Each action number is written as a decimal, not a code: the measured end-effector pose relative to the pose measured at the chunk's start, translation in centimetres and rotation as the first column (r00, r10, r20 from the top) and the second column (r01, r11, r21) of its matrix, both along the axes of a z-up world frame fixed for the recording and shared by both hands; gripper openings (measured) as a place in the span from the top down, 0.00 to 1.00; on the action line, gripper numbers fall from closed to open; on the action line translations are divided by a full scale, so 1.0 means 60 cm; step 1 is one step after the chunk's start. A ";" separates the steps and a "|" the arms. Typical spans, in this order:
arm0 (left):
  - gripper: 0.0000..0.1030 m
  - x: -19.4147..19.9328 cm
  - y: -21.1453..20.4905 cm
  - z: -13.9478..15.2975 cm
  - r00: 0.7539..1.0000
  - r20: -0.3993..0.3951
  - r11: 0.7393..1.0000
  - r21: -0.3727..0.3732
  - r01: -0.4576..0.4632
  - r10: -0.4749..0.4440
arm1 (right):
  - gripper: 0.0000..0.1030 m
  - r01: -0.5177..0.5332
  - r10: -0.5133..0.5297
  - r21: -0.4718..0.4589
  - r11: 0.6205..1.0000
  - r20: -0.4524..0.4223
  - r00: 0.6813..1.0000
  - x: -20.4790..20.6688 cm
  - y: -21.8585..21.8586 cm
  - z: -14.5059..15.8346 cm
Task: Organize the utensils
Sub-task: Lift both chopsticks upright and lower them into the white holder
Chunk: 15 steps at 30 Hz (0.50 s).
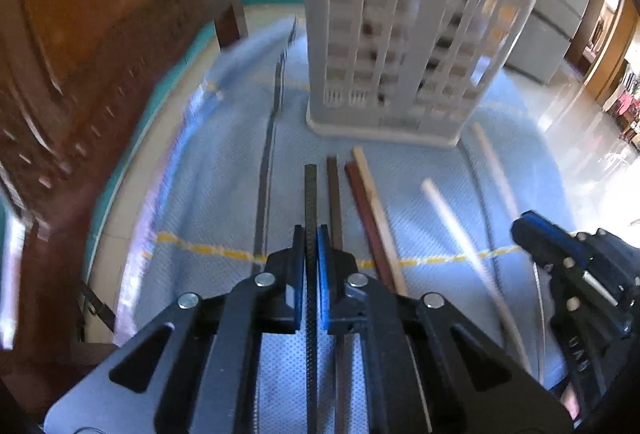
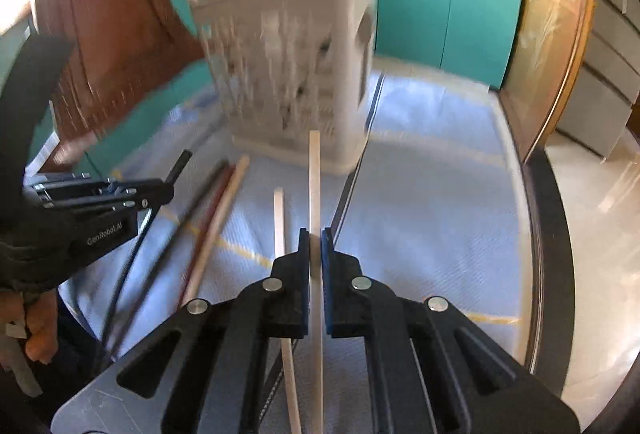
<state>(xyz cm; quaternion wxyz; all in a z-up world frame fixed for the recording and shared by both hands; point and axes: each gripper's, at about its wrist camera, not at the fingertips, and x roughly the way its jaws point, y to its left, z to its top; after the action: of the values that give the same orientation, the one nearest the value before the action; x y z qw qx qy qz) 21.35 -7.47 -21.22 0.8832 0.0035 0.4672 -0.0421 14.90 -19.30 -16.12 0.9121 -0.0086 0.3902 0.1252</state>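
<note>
**Two chopsticks gripped, one in each gripper, before the grey utensil holder**

Left wrist view: left gripper point(image 1: 311, 234) clenched on a black chopstick point(image 1: 310, 194), the stick running straight forward between the two blue-lined fingers point(image 1: 323, 266), its tip short of the holder. Just right of it, lying on the blue cloth point(image 1: 216, 162): a dark brown chopstick point(image 1: 334, 194), a reddish-brown chopstick point(image 1: 366, 214) and a light wooden chopstick point(image 1: 376, 206), close side by side, the last two touching. Further right, a pale chopstick point(image 1: 456, 222), blurred. Straight ahead, the grey slotted utensil holder point(image 1: 404, 46) upright on the cloth, with some dark items inside, too blurred to name. At the right edge, the right gripper point(image 1: 568, 266), seen from the side. On the left, a brown wooden chair point(image 1: 80, 46).

Right wrist view: right gripper point(image 2: 315, 238) closed on a pale chopstick point(image 2: 314, 186), tip pointing to the base of the holder point(image 2: 296, 74), apparently near it. Just left, a second pale chopstick point(image 2: 279, 222) on the cloth point(image 2: 432, 194), passing under the gripper. Further left, the three chopsticks lying together, light wooden one point(image 2: 224, 210) outermost. At the left edge, the left gripper point(image 2: 120, 194) with the black chopstick point(image 2: 180, 162) sticking out ahead of its fingers. Behind, teal cabinets point(image 2: 448, 26).
</note>
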 end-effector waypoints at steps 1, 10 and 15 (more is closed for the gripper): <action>0.93 -0.005 0.002 0.014 1.000 0.029 1.000 -0.009 0.000 0.001 | 0.94 0.006 -0.007 0.021 1.000 0.029 1.000 -0.007 -0.008 0.012; 0.93 -0.072 0.036 0.161 0.968 0.250 0.993 -0.112 0.022 0.006 | 0.94 -0.004 -0.044 0.225 0.974 0.206 0.978 -0.061 -0.085 0.141; 0.93 -0.105 0.055 0.258 0.932 0.363 0.979 -0.193 0.058 0.016 | 0.94 -0.044 -0.046 0.319 0.947 0.270 0.962 -0.083 -0.118 0.211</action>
<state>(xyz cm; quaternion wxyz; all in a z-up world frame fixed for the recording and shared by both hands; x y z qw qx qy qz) 15.05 -4.17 -5.72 0.9495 -0.0727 0.2894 -0.0972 9.89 -26.36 -3.45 0.9464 0.1231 0.2349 0.1843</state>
